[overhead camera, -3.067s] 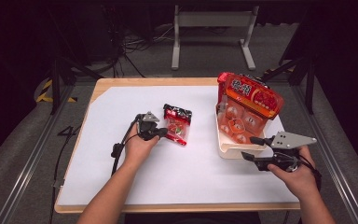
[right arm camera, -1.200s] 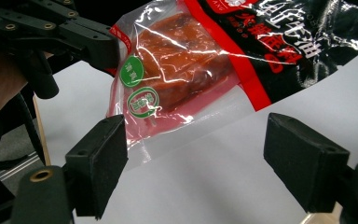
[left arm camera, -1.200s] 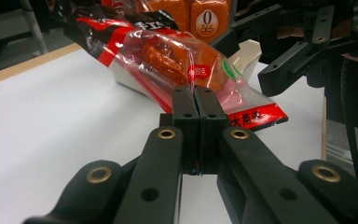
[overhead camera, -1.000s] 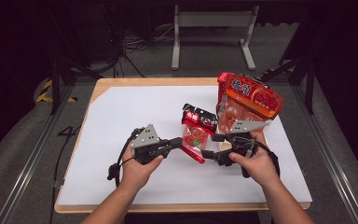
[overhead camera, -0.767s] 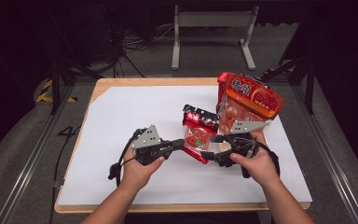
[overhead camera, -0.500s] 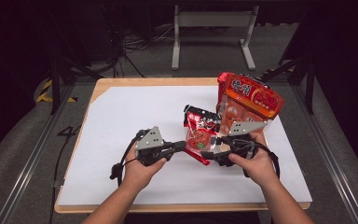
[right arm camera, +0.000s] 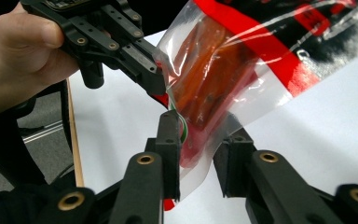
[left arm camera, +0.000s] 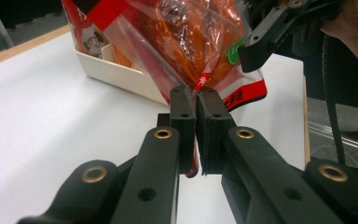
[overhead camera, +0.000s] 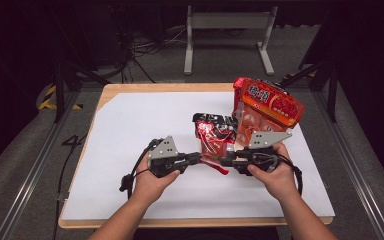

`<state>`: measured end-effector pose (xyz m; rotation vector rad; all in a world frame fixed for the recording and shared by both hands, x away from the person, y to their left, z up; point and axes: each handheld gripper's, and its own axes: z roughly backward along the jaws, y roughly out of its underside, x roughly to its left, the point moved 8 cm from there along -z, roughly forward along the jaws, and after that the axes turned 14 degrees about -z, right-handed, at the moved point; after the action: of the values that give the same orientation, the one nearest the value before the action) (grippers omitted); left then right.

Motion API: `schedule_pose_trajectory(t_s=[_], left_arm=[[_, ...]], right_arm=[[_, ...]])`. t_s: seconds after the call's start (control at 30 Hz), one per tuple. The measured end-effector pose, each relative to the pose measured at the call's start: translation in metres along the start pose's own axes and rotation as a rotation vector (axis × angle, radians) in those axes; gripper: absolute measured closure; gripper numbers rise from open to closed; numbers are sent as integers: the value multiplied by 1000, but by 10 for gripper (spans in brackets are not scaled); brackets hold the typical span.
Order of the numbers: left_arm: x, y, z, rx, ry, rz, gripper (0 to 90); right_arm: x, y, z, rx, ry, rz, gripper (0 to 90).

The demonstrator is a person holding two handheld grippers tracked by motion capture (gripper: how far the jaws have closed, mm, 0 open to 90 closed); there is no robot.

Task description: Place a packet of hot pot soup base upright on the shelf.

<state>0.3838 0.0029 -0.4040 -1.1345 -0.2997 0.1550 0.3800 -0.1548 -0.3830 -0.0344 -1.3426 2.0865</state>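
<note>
A small red-and-black snack packet [overhead camera: 215, 137] with clear plastic and orange contents is held up off the white sheet between both hands. My left gripper [overhead camera: 200, 159] is shut on its lower red seam; in the left gripper view the pads [left arm camera: 182, 112] pinch the packet [left arm camera: 191, 42] tight. My right gripper [overhead camera: 223, 161] meets it from the other side. Its jaws have just been closing, and in the right gripper view the packet's [right arm camera: 223, 88] lower corner fills the narrow gap of that gripper [right arm camera: 200, 140], pressed by both pads.
A large red snack bag [overhead camera: 267, 107] stands in a white box [left arm camera: 116, 74] just behind the right hand. A white sheet [overhead camera: 130, 130] covers the wooden table [overhead camera: 110, 92]. Dark floor, cables and a metal stand lie beyond the far edge.
The left hand has lifted the packet from the sheet and carried it right. The right hand came in from the right, and its jaws closed onto the packet's lower corner.
</note>
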Motion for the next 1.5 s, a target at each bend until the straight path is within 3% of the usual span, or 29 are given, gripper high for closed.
schedule_pose_trajectory(t_s=[0.23,0.33,0.43,0.57,0.8,0.97,1.03,1.2,1.3,1.37,1.5], left_arm=[[3,6,-4,-4,35,52,760],[4,5,-4,-26,51,78,648],[7,3,-2,-47,45,93,477],[14,-1,4,-62,34,109,320],[25,-17,23,-124,10,76,292],[31,-26,30,-179,-6,89,276],[32,-29,31,-216,12,95,284],[29,-31,29,-248,63,94,351],[25,-33,29,-237,79,63,580],[25,-35,30,-225,58,43,632],[23,-39,35,-237,77,41,857]], right_arm=[[3,-1,1,-19,5,50,801],[6,-2,1,-30,2,69,807],[7,-3,2,-42,9,98,809],[8,-3,3,-42,10,118,809],[8,4,-1,-21,31,173,810],[11,6,-3,-18,22,200,810],[14,8,-5,-11,13,220,810],[17,11,-8,-7,-13,246,810],[18,13,-11,1,-21,255,809],[18,14,-12,4,-18,256,805],[14,15,-14,0,-9,238,785]])
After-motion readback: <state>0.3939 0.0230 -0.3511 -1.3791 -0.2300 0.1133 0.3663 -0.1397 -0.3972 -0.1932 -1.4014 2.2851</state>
